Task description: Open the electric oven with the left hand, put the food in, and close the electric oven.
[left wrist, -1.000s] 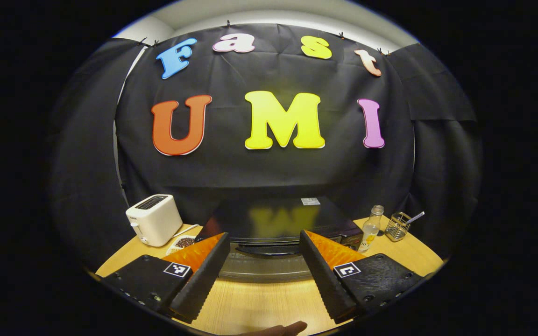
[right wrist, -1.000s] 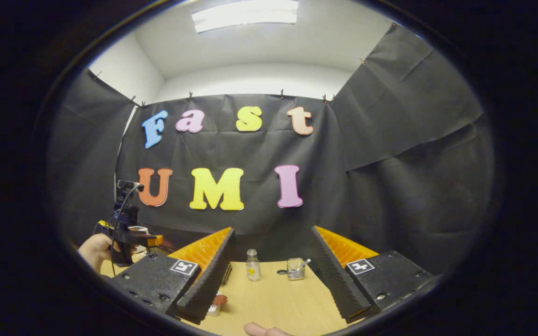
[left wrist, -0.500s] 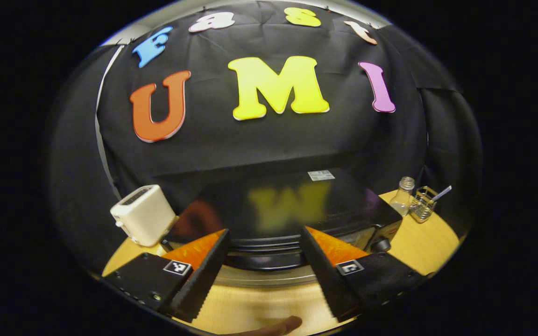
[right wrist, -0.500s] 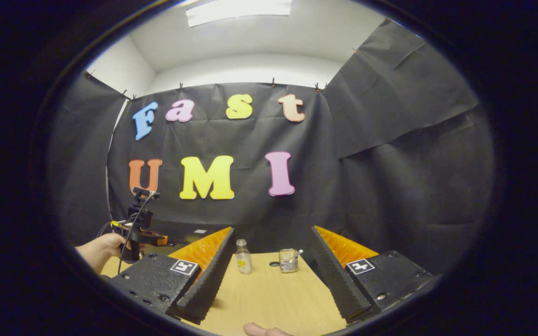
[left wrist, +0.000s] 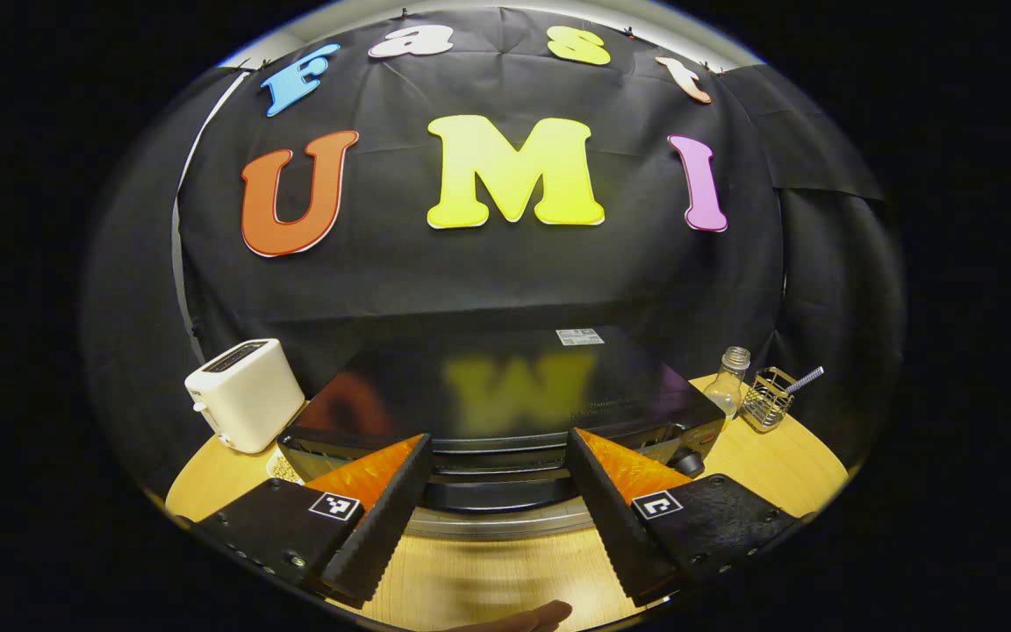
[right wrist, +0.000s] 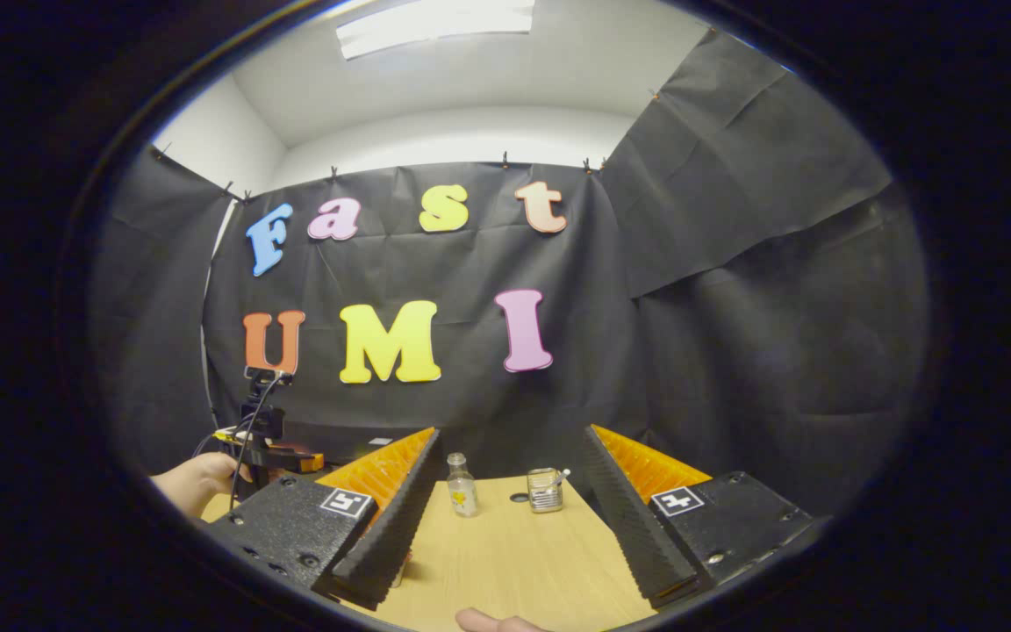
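Sitting at the middle of the pale wooden table (left wrist: 777, 456), the black box-shaped electric oven (left wrist: 505, 395) has a glossy flat top that mirrors the wall, a small white label near its back edge, a dark bar handle (left wrist: 497, 491) across its front and a round black knob (left wrist: 690, 461) at its right front corner. Whether the oven's door is fully closed, I cannot tell. The left gripper (left wrist: 497, 518) hangs just in front of the oven with its fingers spread wide, the handle lying between them, untouched. Left of the oven stands a white plastic toaster (left wrist: 244, 395); right of the oven stand a small clear glass bottle (left wrist: 727, 379) and a wire mesh holder (left wrist: 766, 401) (something thin stands in it). The right gripper (right wrist: 505, 527) is spread too, over bare table well right of the oven, and a hand (right wrist: 194, 481) is seen there holding the left gripper.

Compared with half a second ago, the oven sits a little lower and less tilted in the left gripper view, and the bottle has shifted only slightly in the right gripper view.
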